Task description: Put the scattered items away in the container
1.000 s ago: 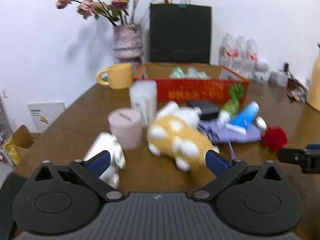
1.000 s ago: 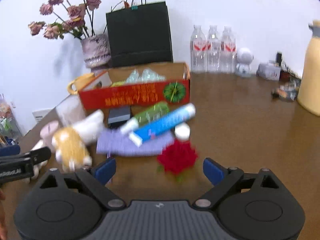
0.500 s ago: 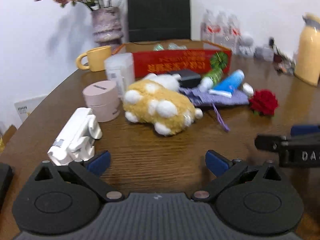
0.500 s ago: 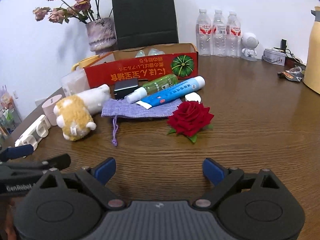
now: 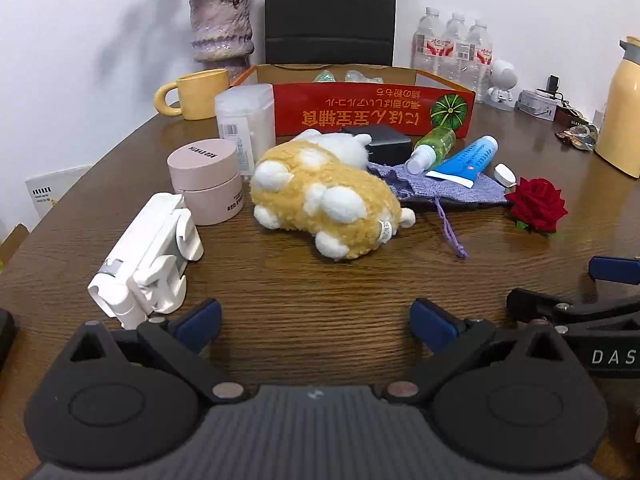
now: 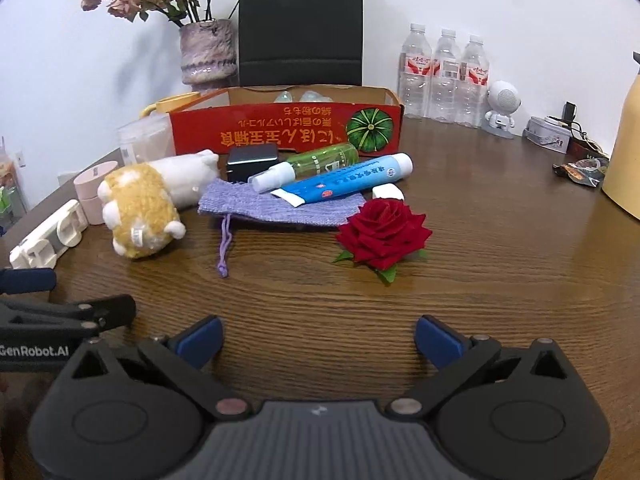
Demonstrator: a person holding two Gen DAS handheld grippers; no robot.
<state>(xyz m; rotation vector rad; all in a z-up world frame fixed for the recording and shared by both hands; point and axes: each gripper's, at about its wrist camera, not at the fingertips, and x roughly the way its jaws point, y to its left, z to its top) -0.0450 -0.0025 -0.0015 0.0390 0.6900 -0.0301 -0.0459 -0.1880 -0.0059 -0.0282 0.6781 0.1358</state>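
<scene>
1. Clutter awaits sorting on a brown wooden table, all of it lying in front of the red cardboard box that stands at the back and looks to be the container.
2. Both tools hang low over the near edge: the left hand-held gripper and the right hand-held gripper each have their jaws spread wide with nothing between them.
3. One yellow-and-white plush toy lies on its side near the centre; likely light and squashy, it should take a pinch across the body anywhere.
4. One red rose rests apart on the right; its petals look delicate, so a gentle hold low on the bloom seems wise.
5. One purple drawstring pouch lies flat and limp, carrying one blue tube and one green spray bottle; both are round and probably slick, best gripped across the middle.
6. One small white cap sits just beside the rose, and one dark box lies against the container's front.
7. On the left are one pink jar, rigid and wide for the jaws, one frosted plastic case, and one white clip-like holder, stiff and irregular.
</scene>
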